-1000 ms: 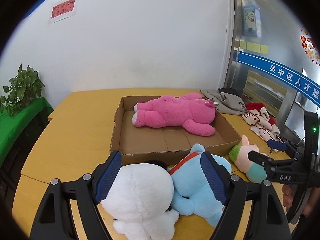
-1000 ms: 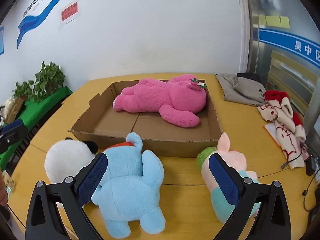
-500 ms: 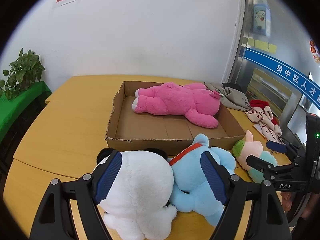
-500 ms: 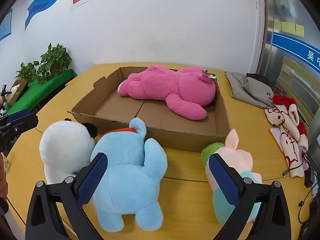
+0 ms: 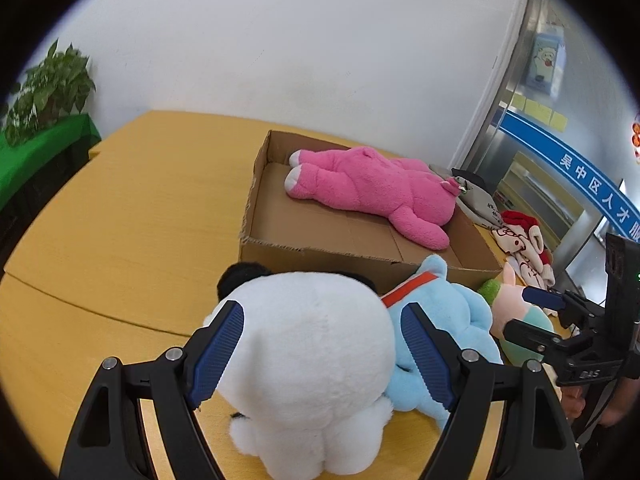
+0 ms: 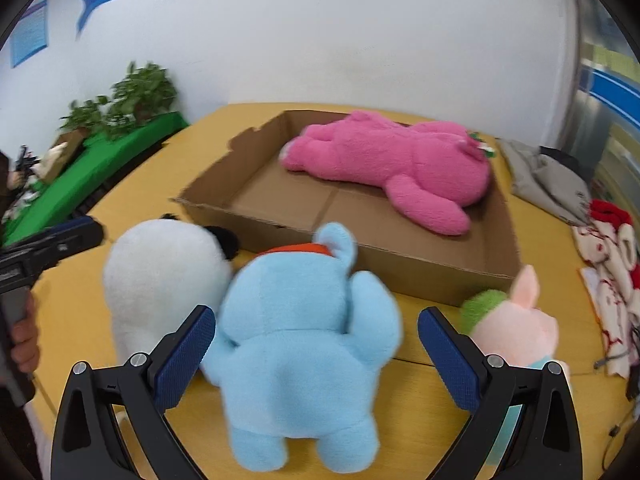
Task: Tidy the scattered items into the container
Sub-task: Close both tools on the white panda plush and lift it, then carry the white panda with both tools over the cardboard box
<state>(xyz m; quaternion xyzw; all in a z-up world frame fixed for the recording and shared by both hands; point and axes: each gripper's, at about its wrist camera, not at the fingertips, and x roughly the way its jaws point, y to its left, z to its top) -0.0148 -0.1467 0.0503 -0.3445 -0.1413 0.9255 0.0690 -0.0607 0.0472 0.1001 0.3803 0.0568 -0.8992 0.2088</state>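
White plush (image 5: pixel 308 364) between left jaws.

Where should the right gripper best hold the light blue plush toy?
Probably across its round body, coming from behind and above. The light blue plush toy faces the cardboard box, back toward the open right gripper, whose pads already flank its sides.

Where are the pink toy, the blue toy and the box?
pink toy (image 5: pixel 372 188), left wrist view, on its back
blue toy (image 6: pixel 304 320), right wrist view, on its back
box (image 6: pixel 400 270), right wrist view, on its near wall
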